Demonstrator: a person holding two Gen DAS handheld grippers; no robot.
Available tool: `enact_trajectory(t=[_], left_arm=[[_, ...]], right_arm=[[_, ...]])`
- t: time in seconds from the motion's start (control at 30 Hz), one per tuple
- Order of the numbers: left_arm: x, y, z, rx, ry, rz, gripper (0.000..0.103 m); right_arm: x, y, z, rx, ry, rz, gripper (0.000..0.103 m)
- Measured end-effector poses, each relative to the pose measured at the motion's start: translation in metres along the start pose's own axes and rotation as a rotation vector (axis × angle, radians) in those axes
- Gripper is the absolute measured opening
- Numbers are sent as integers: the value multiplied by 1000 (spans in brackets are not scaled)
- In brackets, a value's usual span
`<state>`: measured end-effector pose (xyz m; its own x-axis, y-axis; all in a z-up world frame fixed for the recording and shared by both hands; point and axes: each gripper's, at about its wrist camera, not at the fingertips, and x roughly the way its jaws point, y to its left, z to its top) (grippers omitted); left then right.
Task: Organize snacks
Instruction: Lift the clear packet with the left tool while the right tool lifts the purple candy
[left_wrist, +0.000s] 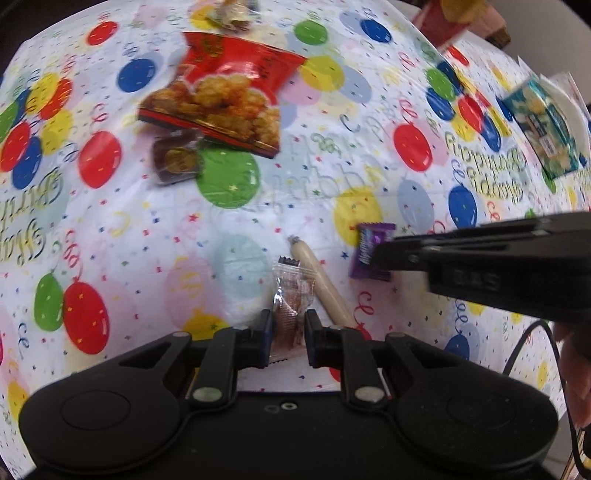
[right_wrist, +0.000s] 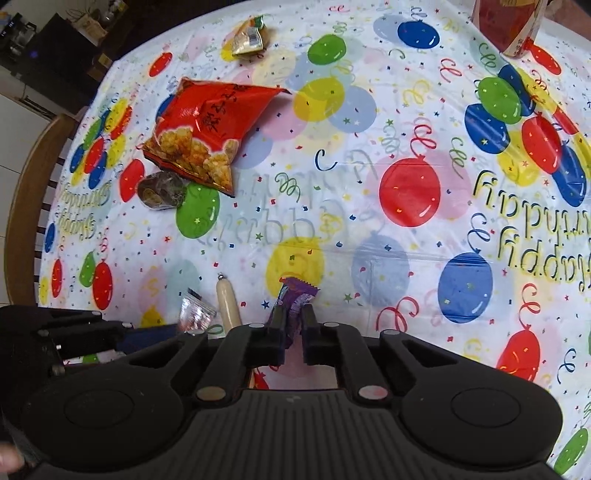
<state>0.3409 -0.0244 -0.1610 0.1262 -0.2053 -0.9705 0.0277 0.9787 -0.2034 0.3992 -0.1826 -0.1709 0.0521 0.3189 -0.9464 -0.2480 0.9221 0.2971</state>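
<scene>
My left gripper (left_wrist: 290, 338) is low over the balloon-print tablecloth (left_wrist: 295, 184), shut on a clear packet with a brown snack (left_wrist: 291, 310). A beige sausage stick (left_wrist: 321, 288) lies just right of that packet. My right gripper (right_wrist: 293, 326) is shut on a small purple candy (right_wrist: 295, 299). From the left wrist view it comes in from the right, with the purple candy (left_wrist: 369, 251) at its tip. Farther back lie a red snack bag (left_wrist: 225, 92) and a brown round wrapped cake (left_wrist: 177, 157).
A small yellow-green packet (right_wrist: 251, 35) lies at the far side. A red box (right_wrist: 506, 22) stands at the far right. A teal snack bag (left_wrist: 543, 125) rests on a white plate (left_wrist: 570, 107) at the right edge. A wooden chair back (right_wrist: 33, 184) borders the table's left.
</scene>
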Motion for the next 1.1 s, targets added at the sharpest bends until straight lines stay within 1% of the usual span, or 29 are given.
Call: enact_trajectory(t=[0.2, 0.3, 0.33, 0.4, 0.5, 0.6, 0.7, 0.73, 0.77, 0.87, 0.9, 1.1], left_arm=[[-14, 8, -3, -60, -34, -5, 16], [-21, 10, -6, -71, -49, -3, 16], [-23, 11, -6, -76, -52, -3, 16], [-26, 13, -9, -83, -57, -1, 16], [-27, 15, -12, -95, -62, -2, 16], [-29, 17, -14, -102, -71, -3, 16], [-32, 18, -14, -107, -80, -8, 16], [-33, 18, -14, -107, -83, -9, 16], [-34, 19, -15, -109, -85, -10, 16], [-36, 20, -15, -115, -91, -12, 16], [-36, 20, -16, -117, -92, -12, 16], [-37, 22, -16, -123, -95, -11, 16]], right_arm=[[-2, -5, 2, 1, -10, -5, 7], [-2, -2, 4, -24, -8, 4, 7], [-2, -2, 5, -19, 1, 14, 7], [-2, -1, 6, -8, -16, 6, 7], [1, -1, 7, 15, 0, 9, 8], [4, -2, 8, 26, 6, -6, 10], [5, 1, 10, 31, 4, -21, 18], [5, 3, 11, 29, 0, -24, 25], [4, 5, 12, 29, -7, -34, 30], [2, 11, 14, 13, -21, -60, 57], [3, 11, 14, 10, -22, -68, 58], [12, 16, 13, -9, -14, -111, 57]])
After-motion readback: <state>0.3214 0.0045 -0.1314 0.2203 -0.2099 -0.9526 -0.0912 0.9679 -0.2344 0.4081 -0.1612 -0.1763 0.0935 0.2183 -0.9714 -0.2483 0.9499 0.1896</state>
